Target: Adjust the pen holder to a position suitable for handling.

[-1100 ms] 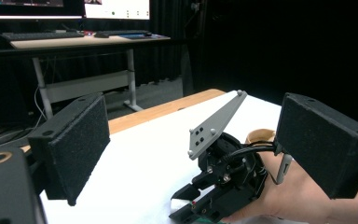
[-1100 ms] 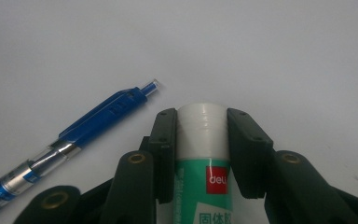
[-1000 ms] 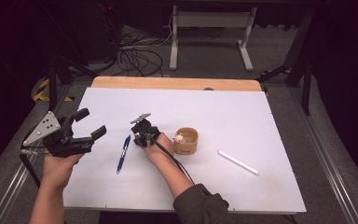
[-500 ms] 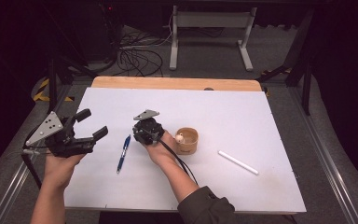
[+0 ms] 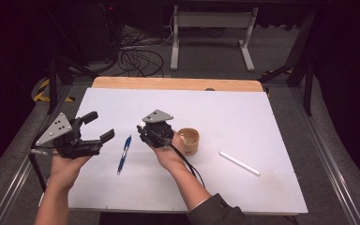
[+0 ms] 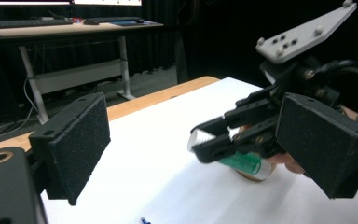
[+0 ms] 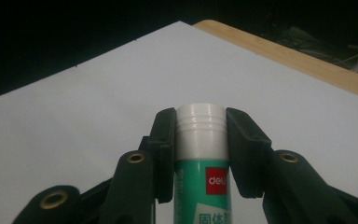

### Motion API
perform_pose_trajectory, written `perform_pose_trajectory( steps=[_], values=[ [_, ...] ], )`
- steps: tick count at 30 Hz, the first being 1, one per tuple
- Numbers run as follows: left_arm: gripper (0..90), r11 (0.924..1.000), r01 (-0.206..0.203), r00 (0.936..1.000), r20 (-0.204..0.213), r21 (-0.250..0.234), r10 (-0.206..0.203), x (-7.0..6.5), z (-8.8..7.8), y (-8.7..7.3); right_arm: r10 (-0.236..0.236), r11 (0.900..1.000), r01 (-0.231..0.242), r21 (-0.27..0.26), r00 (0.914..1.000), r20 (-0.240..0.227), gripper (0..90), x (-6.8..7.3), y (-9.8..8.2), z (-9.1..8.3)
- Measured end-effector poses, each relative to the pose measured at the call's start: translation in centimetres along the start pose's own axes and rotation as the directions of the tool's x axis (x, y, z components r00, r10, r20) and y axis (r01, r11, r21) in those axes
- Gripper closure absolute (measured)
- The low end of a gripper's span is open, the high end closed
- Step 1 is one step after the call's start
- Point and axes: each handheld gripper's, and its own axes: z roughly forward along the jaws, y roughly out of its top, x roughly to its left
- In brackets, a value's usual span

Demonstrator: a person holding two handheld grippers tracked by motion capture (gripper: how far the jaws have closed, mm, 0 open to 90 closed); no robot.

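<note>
**Holding a glue stick above the sheet, with little margin for a slip**

Watching from the side, I see the right gripper (image 7: pixel 200 140) clamped on a glue stick (image 7: pixel 201 158), its two black jaws pressing the white ribbed cap and the top of the green body. The stick lies along the jaws, cap pointing away from the hand, lifted clear of the white sheet (image 5: pixel 243 117) and just beside a small wooden cup (image 5: pixel 189 139).

The risk, to my eye, is the smooth plastic. A round, glossy tube pinched near one end could twist or slide out if the hand tilts sharply, and the cap might pull loose under the squeeze. A swing toward the cup could knock the light cup over.

The left gripper (image 5: pixel 98 127) hangs with its jaws spread wide and nothing between them, its rough foam-like pads (image 6: pixel 77 140) bare. A blue pen (image 5: pixel 124 153), slim and glossy, lies on the sheet between the two hands; a white stick (image 5: pixel 239 163) lies well apart to the right. The sheet is matt, backed by a pale wooden board (image 5: pixel 178 83).
</note>
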Motion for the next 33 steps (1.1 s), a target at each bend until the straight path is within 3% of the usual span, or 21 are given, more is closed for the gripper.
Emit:
perform_pose_trajectory(
  steps=[7,14,22,27,33],
  values=[
    [10.5,0.9995,-0.011,0.9996,0.025,0.029,0.01,-0.7,1.2,-0.4,-0.011,0.997,0.011,-0.078,0.9999,-0.003,65.6,-0.5,0.3,-2.5],
    [10.5,0.9976,-0.021,0.9982,0.058,0.066,0.017,-1.6,2.9,-1.3,-0.017,0.992,0.016,-0.122,0.9999,-0.002,65.6,-0.9,0.1,-3.9],
    [10.8,0.9929,-0.038,0.995,0.096,0.112,0.027,-3.0,4.8,-2.6,-0.036,0.987,0.031,-0.159,0.9988,-0.034,65.6,-1.2,-0.1,-5.0],
    [11.0,0.9911,-0.045,0.9924,0.119,0.125,0.03,-4.1,5.8,-3.1,-0.017,0.981,0.005,-0.196,0.9981,-0.059,65.6,-1.4,-0.5,-6.0],
    [12.1,0.9885,-0.06,0.9881,0.149,0.138,0.039,-5.7,7.2,-3.9,-0.044,0.971,0.024,-0.238,0.9959,-0.079,65.6,-1.0,-0.8,-7.0]
  ],
)
